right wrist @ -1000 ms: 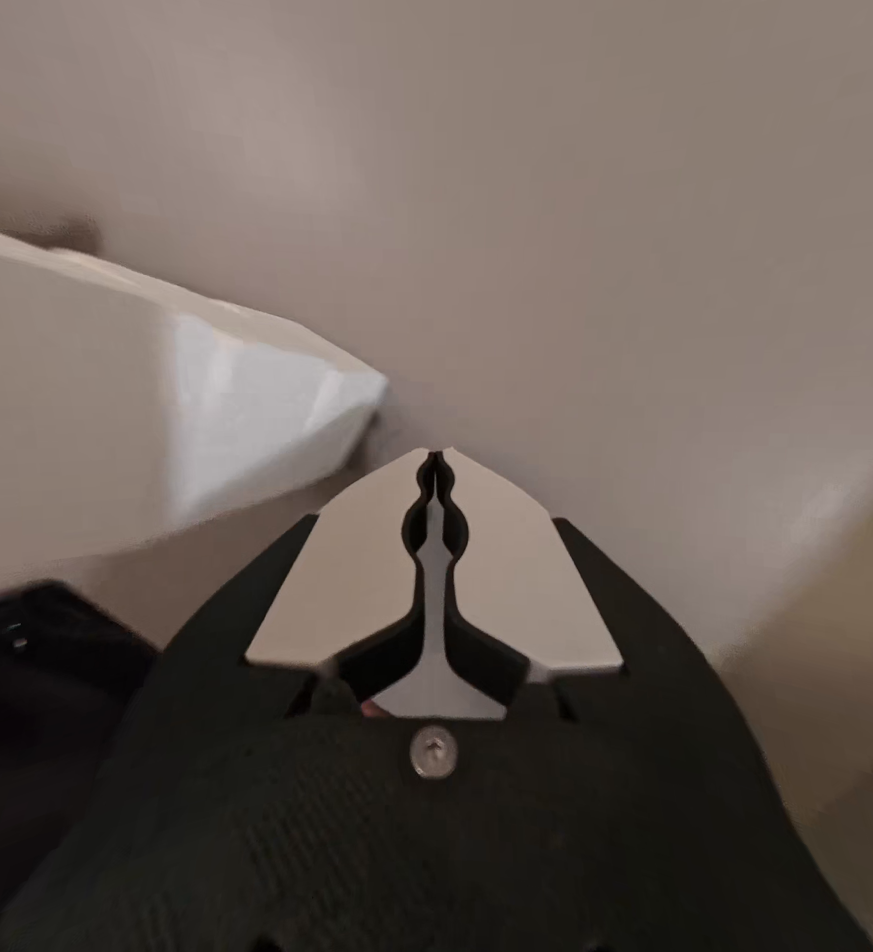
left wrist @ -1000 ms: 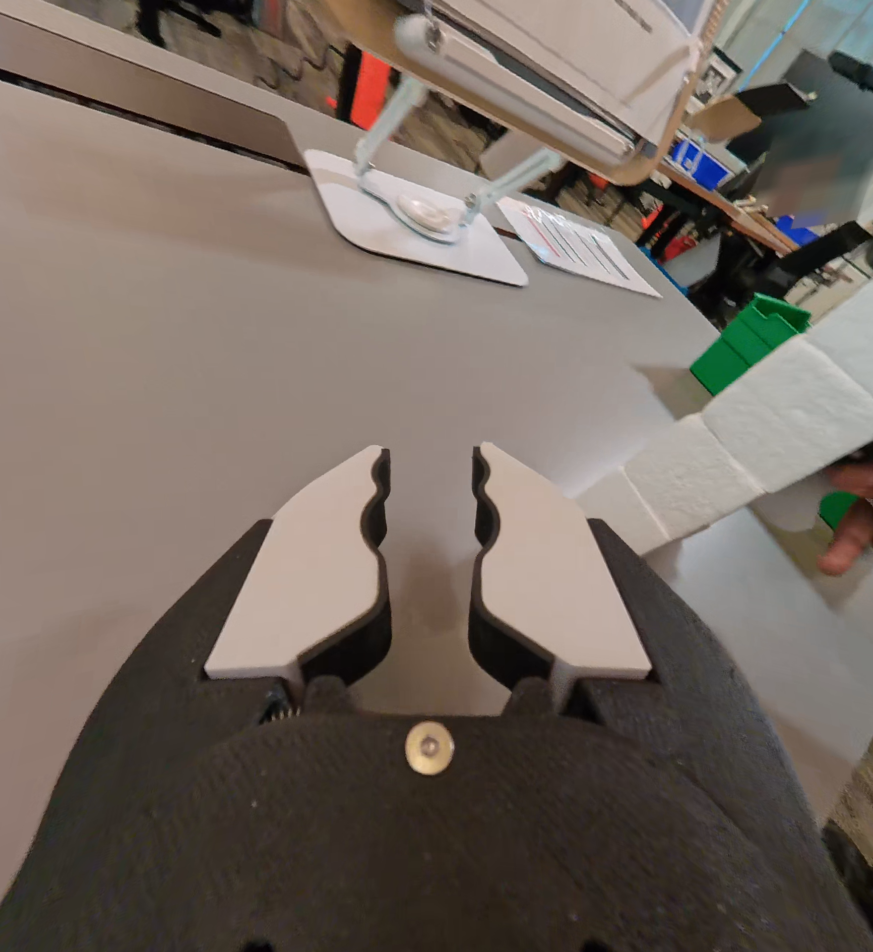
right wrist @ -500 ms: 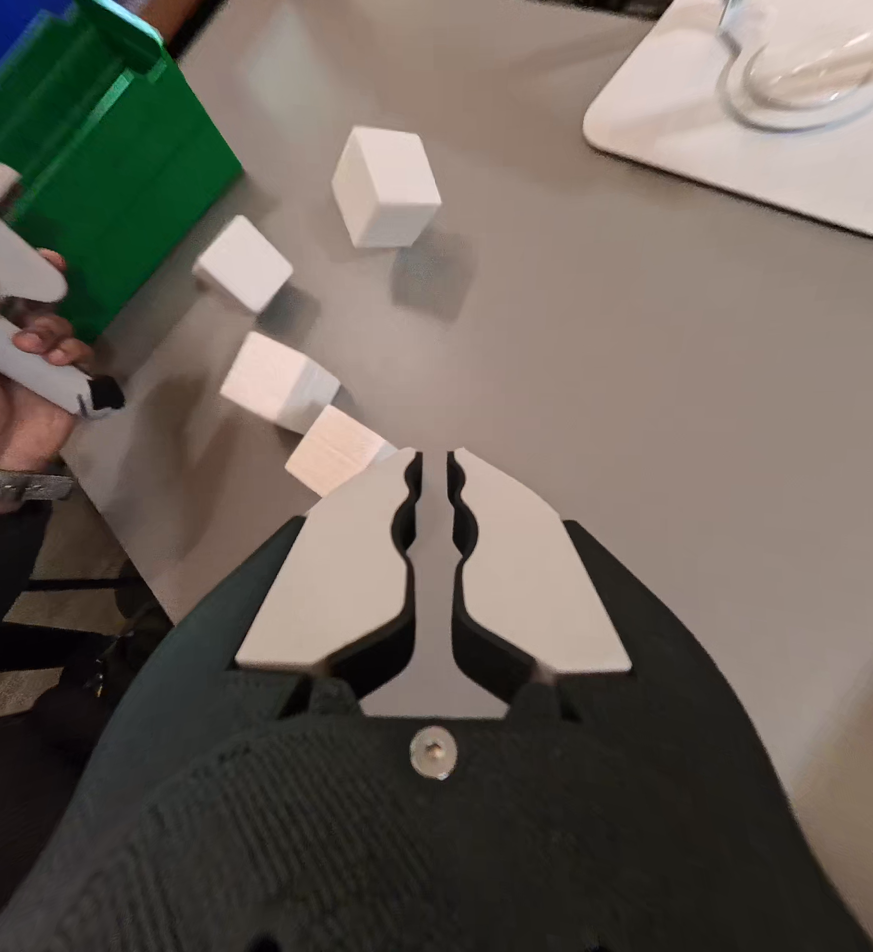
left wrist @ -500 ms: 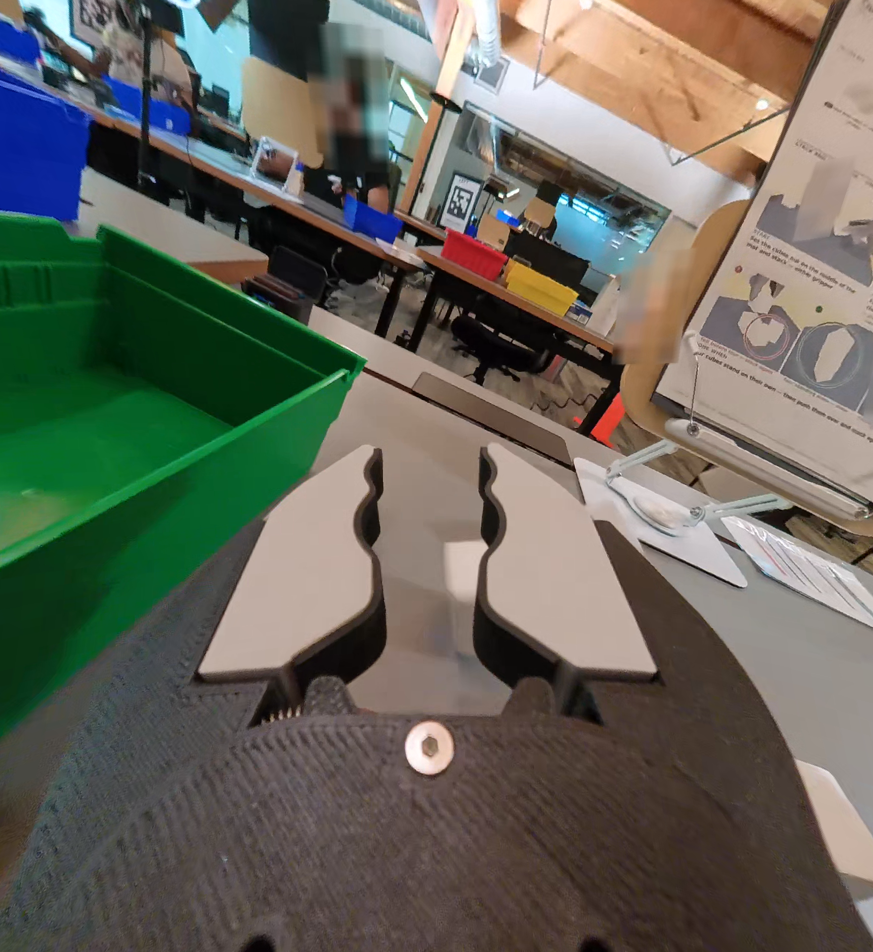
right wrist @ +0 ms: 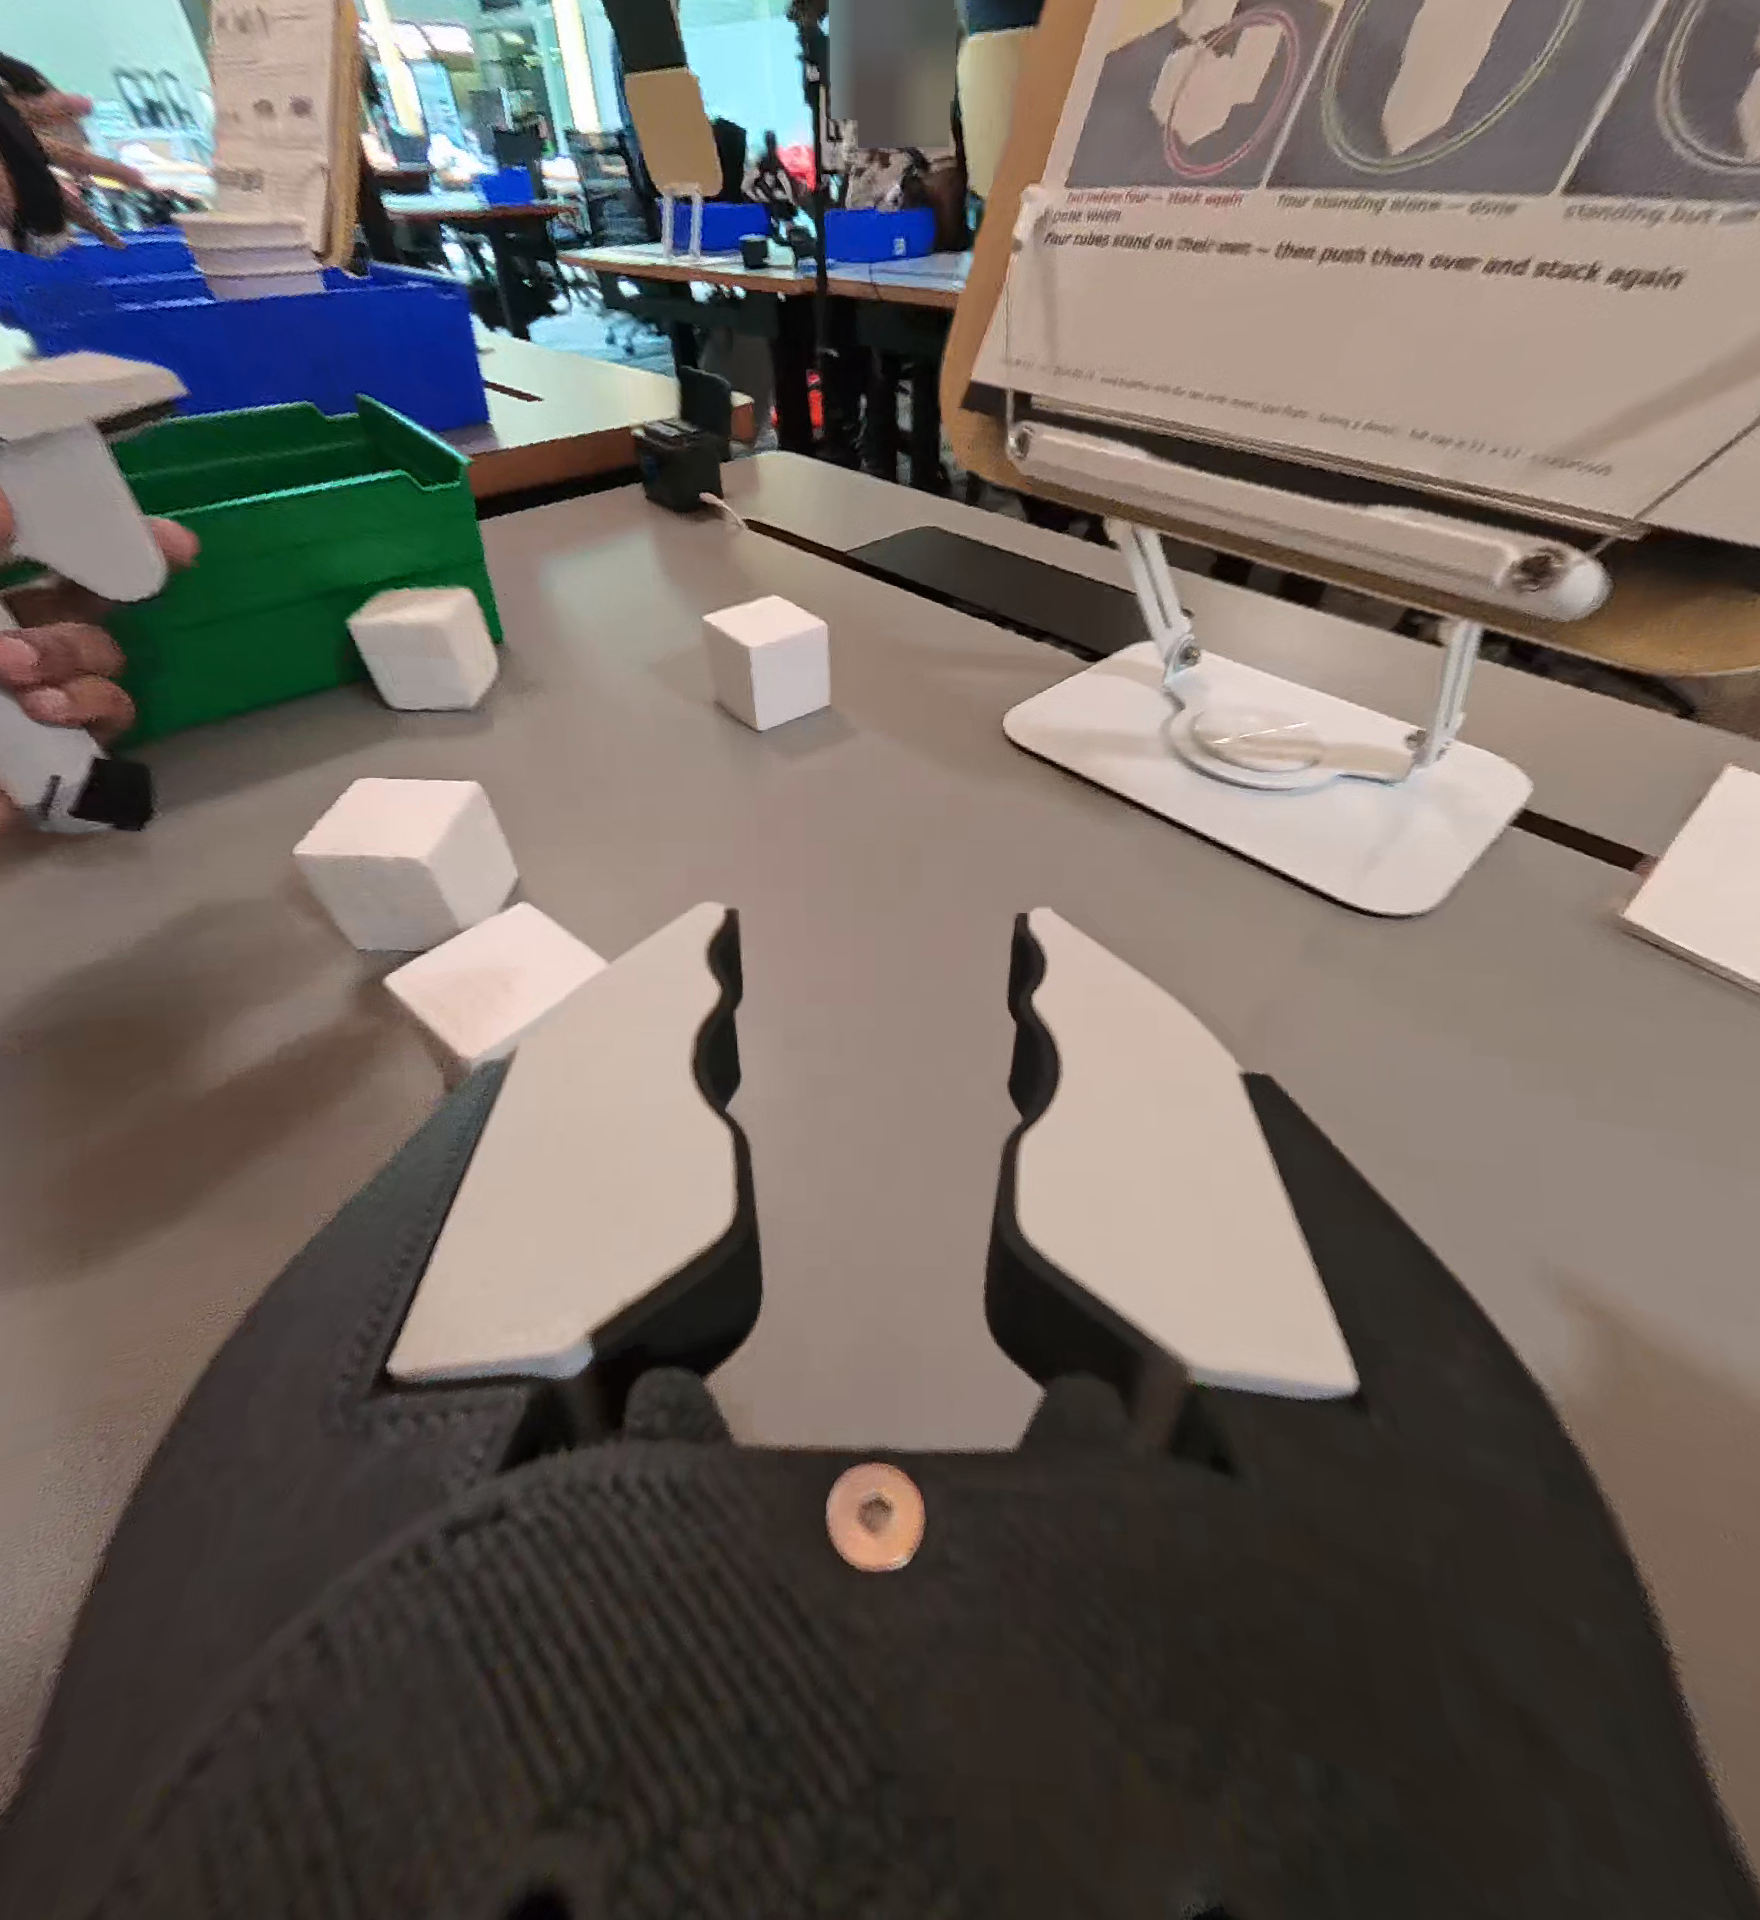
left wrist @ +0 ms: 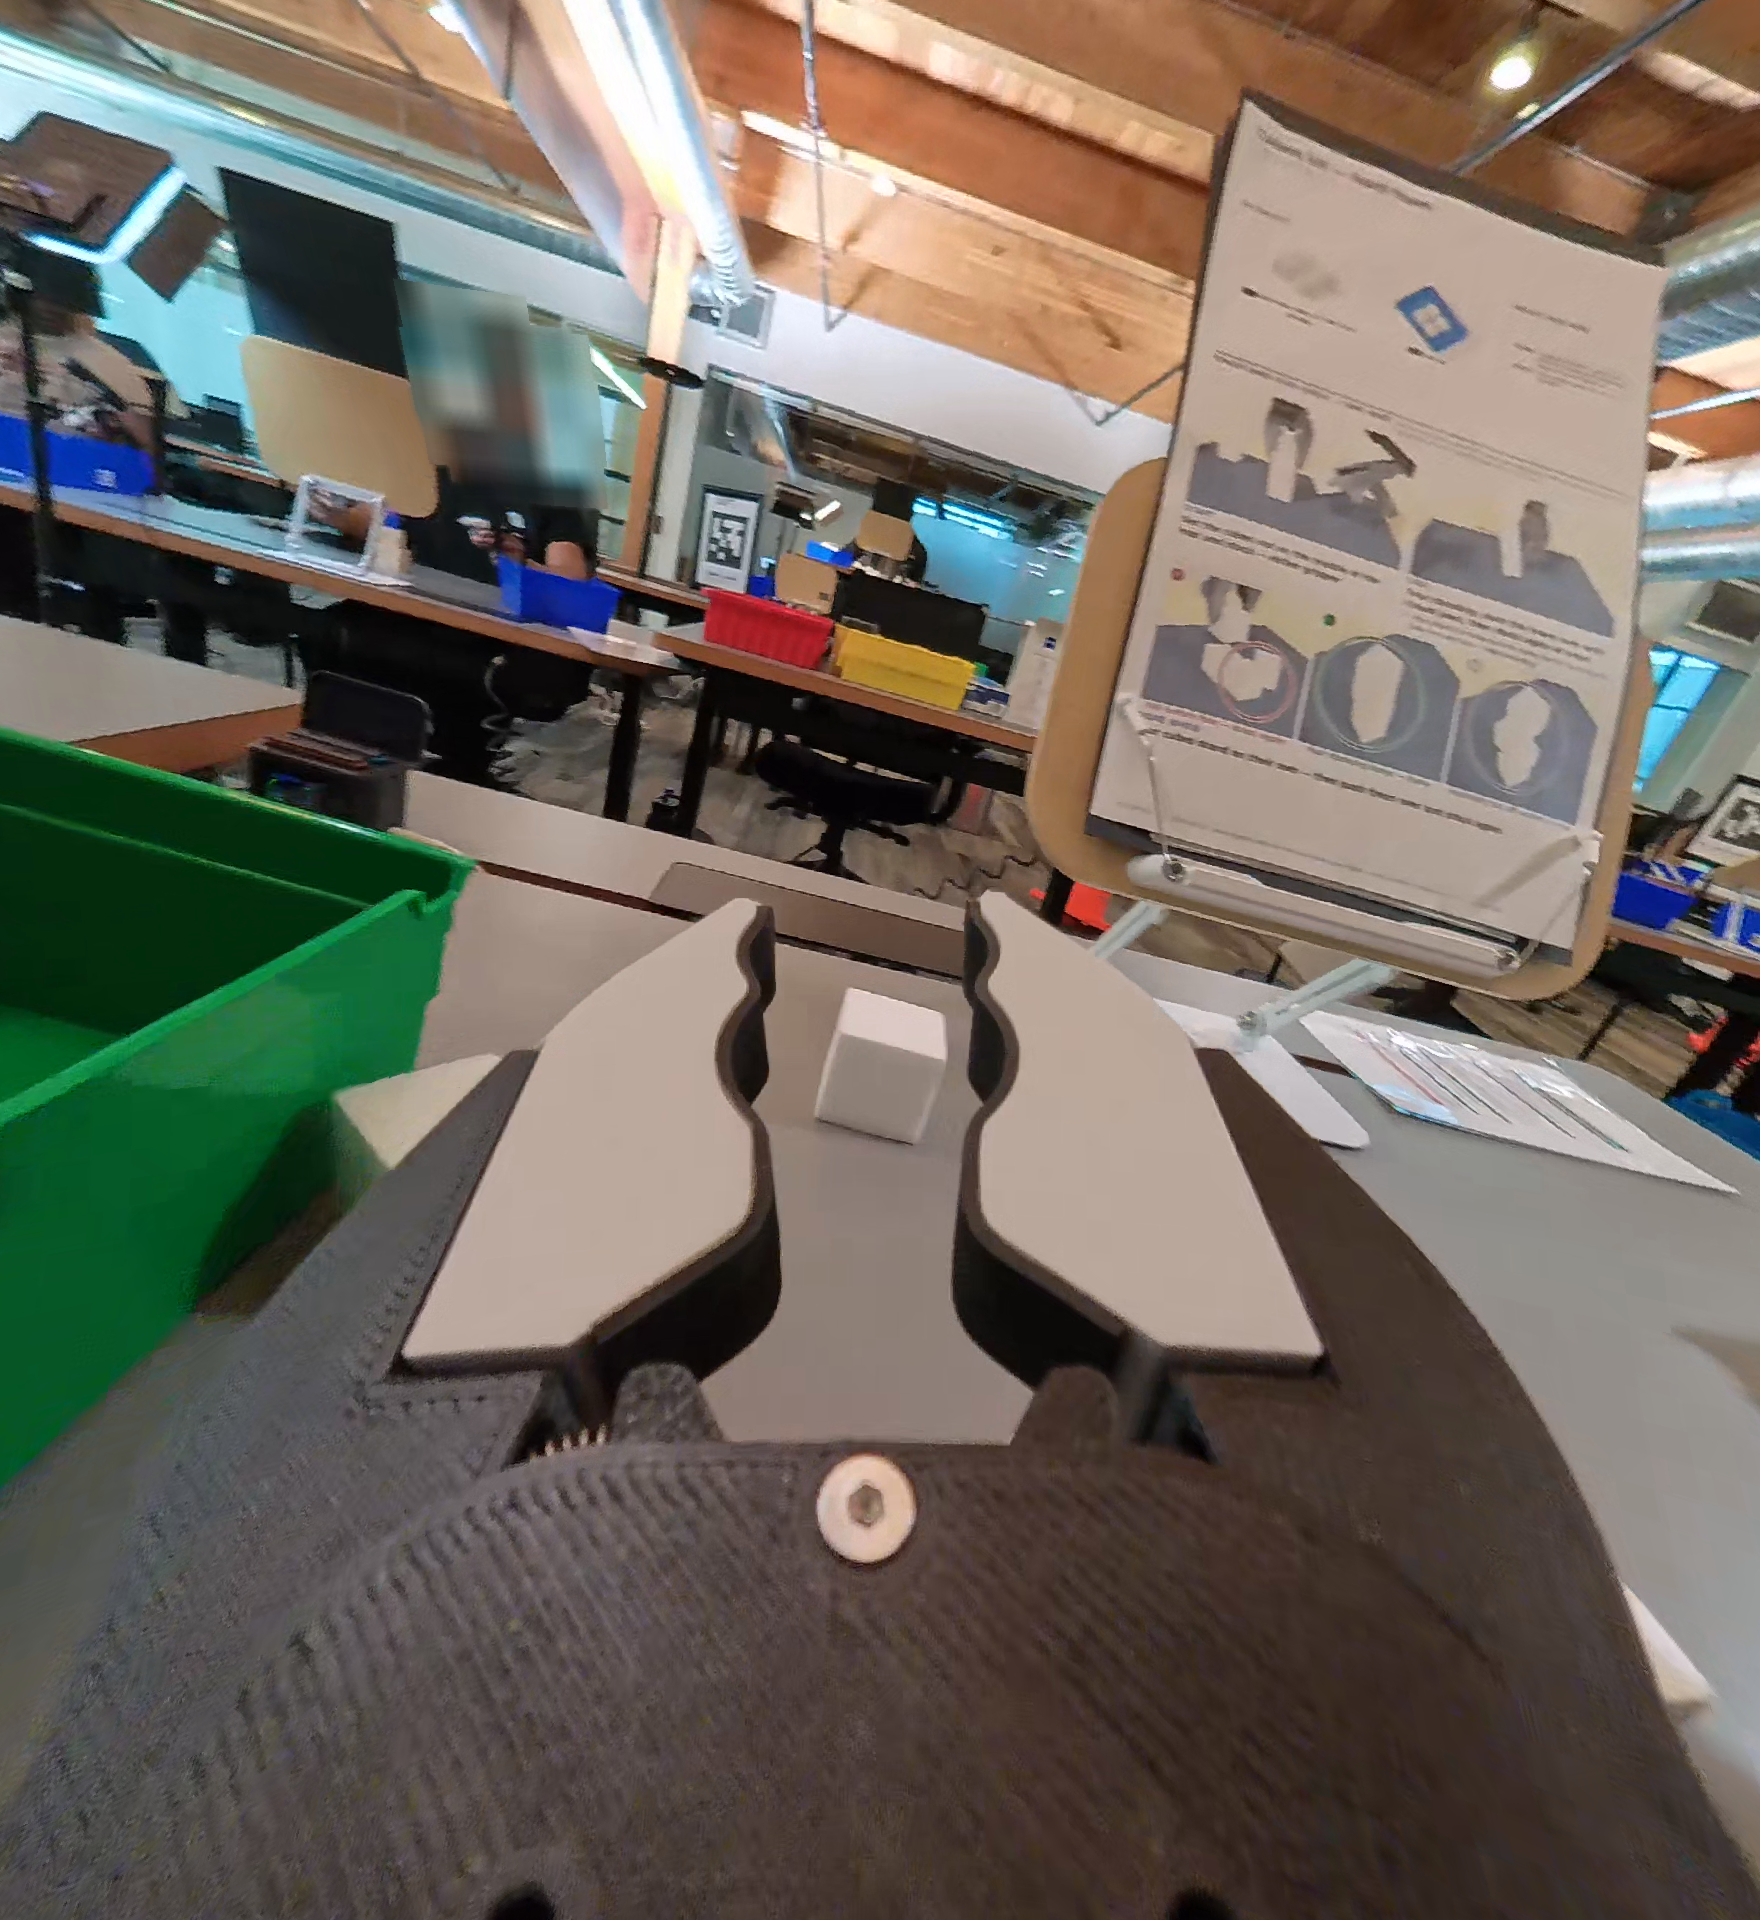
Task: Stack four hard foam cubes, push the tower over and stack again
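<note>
Several white foam cubes lie loose on the grey table (right wrist: pixel 959 883). My left gripper (left wrist: pixel 868 920) is open and empty, with one white cube (left wrist: pixel 881 1062) on the table ahead in line with its gap. My right gripper (right wrist: pixel 874 925) is open and empty, low over the table. In the right wrist view, one cube (right wrist: pixel 489 987) lies just left of its left finger, another cube (right wrist: pixel 406 875) sits behind that, a third (right wrist: pixel 767 660) stands farther off, and one (right wrist: pixel 424 646) leans by the green bin (right wrist: pixel 336 561). The left gripper's handle, held by a hand (right wrist: pixel 34 623), shows at the far left.
The green bin (left wrist: pixel 128 1039) fills the left of the left wrist view. A document stand (right wrist: pixel 1271 769) with an instruction sheet (left wrist: pixel 1395 582) stands at the back right. A paper sheet (left wrist: pixel 1499 1101) lies at the right. Blue bins (right wrist: pixel 252 332) and other desks lie beyond. Left tips to right tips: about 35 centimetres. To reach the cube (right wrist: pixel 489 987) in a straight line is about 12 centimetres for my right fingers, about 20 centimetres for my left.
Both grippers have swung up from pointing down at the table to looking across it. The right gripper has opened from shut. The cubes, earlier a row beside the grippers, now lie scattered.
</note>
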A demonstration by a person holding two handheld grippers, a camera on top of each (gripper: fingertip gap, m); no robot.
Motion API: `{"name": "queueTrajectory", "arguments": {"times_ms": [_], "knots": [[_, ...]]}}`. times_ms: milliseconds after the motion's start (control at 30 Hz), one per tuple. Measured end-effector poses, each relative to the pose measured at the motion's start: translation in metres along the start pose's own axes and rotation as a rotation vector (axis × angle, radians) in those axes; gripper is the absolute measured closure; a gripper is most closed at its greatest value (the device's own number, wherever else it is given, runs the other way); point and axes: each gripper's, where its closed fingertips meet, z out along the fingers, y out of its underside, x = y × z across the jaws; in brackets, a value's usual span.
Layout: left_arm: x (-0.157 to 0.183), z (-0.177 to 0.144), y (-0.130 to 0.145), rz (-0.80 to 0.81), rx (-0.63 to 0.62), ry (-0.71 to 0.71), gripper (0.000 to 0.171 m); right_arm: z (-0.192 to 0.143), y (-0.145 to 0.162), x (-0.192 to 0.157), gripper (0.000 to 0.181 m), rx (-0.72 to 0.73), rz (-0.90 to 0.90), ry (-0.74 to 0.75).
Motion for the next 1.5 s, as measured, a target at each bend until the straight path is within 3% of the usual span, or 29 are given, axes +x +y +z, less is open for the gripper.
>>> {"name": "queueTrajectory", "arguments": {"times_ms": [200, 400, 533, 700, 867, 1067, 1300, 1500], "knots": [[0.039, -0.005, 0.015, -0.082, -0.094, 0.185, 0.143, 0.005, 0.000, -0.020, 0.116, 0.027, 0.181, -0.127], [0.109, -0.032, 0.027, -0.020, -0.131, 0.370, 0.144, 0.001, -0.015, -0.040, 0.115, 0.080, 0.033, -0.166], [0.134, -0.042, 0.043, -0.009, -0.207, 0.445, 0.140, 0.005, -0.012, -0.056, 0.116, 0.081, -0.031, -0.231], [0.129, -0.039, 0.054, 0.084, -0.267, 0.482, 0.147, 0.009, 0.013, -0.067, 0.115, 0.026, -0.074, -0.321], [0.127, -0.037, 0.071, 0.057, -0.380, 0.499, 0.144, 0.016, 0.037, -0.075, 0.109, -0.069, -0.106, -0.373], [0.122, -0.041, 0.086, 0.114, -0.444, 0.492, 0.144, 0.026, 0.063, -0.091, 0.115, -0.163, -0.237, -0.412], [0.100, -0.055, 0.088, 0.134, -0.470, 0.448, 0.141, 0.048, 0.066, -0.106, 0.113, -0.180, -0.350, -0.459], [0.088, -0.065, 0.087, 0.139, -0.480, 0.424, 0.141, 0.064, 0.070, -0.108, 0.115, -0.233, -0.344, -0.496]]}}
